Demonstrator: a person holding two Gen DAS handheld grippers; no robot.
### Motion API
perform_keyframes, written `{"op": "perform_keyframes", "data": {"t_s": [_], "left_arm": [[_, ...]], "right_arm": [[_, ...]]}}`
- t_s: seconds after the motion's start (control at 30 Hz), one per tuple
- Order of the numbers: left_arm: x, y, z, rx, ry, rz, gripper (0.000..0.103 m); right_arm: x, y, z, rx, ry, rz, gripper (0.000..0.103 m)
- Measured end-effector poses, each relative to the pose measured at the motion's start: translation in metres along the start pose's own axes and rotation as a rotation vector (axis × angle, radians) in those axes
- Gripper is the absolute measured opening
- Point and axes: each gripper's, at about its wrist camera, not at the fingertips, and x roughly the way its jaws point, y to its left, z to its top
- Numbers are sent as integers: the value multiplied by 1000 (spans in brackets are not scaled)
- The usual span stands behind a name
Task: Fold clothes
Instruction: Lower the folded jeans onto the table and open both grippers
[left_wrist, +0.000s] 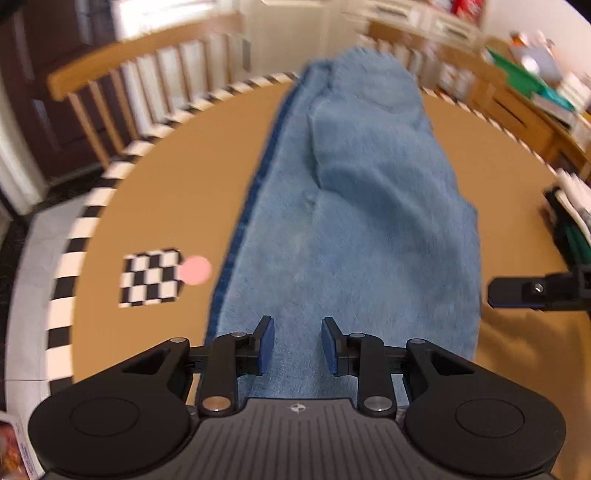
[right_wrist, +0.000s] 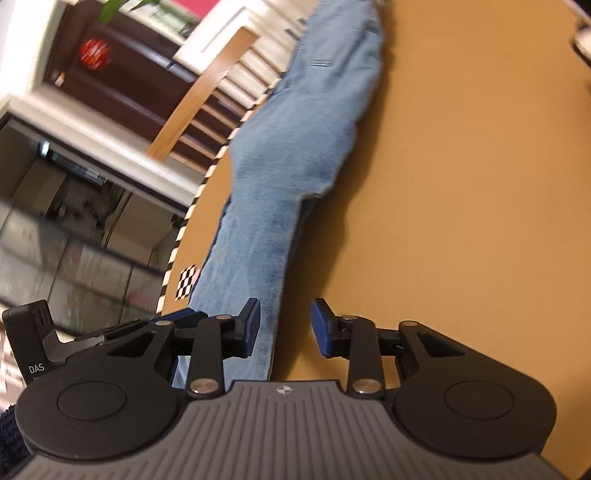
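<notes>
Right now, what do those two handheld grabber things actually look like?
Both look alike. The left gripper and the right gripper are matte black, each with two round discs, silver pivot bolts on jointed links and a grey ribbed plate bearing a small round emblem. The fingers carry dark blue pads. No cables or sleeves show.

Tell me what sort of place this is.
Probably a home dining room. Jeans lie on a round table with wooden chairs pulled up to it, and a cluttered sideboard stands behind. Both the left gripper and right gripper are open.
</notes>
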Motion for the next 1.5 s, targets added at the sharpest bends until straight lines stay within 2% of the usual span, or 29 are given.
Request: {"op": "perform_keyframes", "data": {"t_s": [0.13, 0.23, 0.33, 0.37, 0.4, 0.47, 0.53, 0.6, 0.63, 0.73, 0.77, 0.8, 0.87, 1.0, 1.13, 1.2, 1.3, 1.37, 1.47, 1.5], "left_arm": [[5, 20, 3, 67, 67, -106, 40], [8, 38, 7, 129, 100, -250, 50], [15, 58, 13, 121, 151, -391, 50], [19, 64, 16, 106, 175, -428, 45], [22, 70, 17, 91, 202, -458, 30], [31, 76, 19, 68, 246, -498, 18], [34, 80, 21, 84, 256, -518, 16], [37, 84, 21, 72, 266, -532, 16], [39, 85, 22, 67, 270, -537, 17], [36, 76, 22, 90, 259, -507, 17], [35, 73, 22, 102, 252, -494, 15], [32, 69, 21, 124, 240, -480, 13], [27, 68, 19, 112, 225, -465, 8], [3, 83, 11, 29, 199, -491, 6], [-40, 113, 2, -63, 108, -489, 5], [-49, 121, -1, -94, 93, -490, 6], [-29, 114, -9, -62, 119, -403, 6], [-16, 109, -14, -73, 133, -363, 7], [-25, 109, -17, -81, 103, -390, 10], [-29, 111, -17, -78, 101, -405, 13]], "right_arm": [[9, 10, -18, 35, -31, -27, 34], [19, 22, -35, 61, -79, -39, 33], [27, 35, -54, 114, -160, -83, 32], [28, 39, -59, 141, -187, -94, 32], [29, 42, -63, 170, -207, -103, 32], [31, 47, -68, 205, -229, -117, 32], [33, 51, -72, 206, -241, -148, 32], [35, 49, -75, 212, -240, -180, 33], [35, 49, -76, 219, -241, -191, 29], [34, 48, -80, 242, -256, -198, 29], [34, 49, -82, 240, -260, -203, 25], [32, 52, -82, 233, -264, -207, 12], [30, 58, -83, 216, -269, -212, 9], [29, 78, -75, 134, -238, -188, 5], [25, 97, -68, 143, -242, -90, 5], [29, 100, -67, 140, -225, -83, 5], [54, 91, -70, 116, -128, -203, 8], [63, 80, -79, 178, -91, -205, 14], [60, 80, -92, 162, -99, -185, 30], [59, 82, -96, 147, -102, -182, 38]]}}
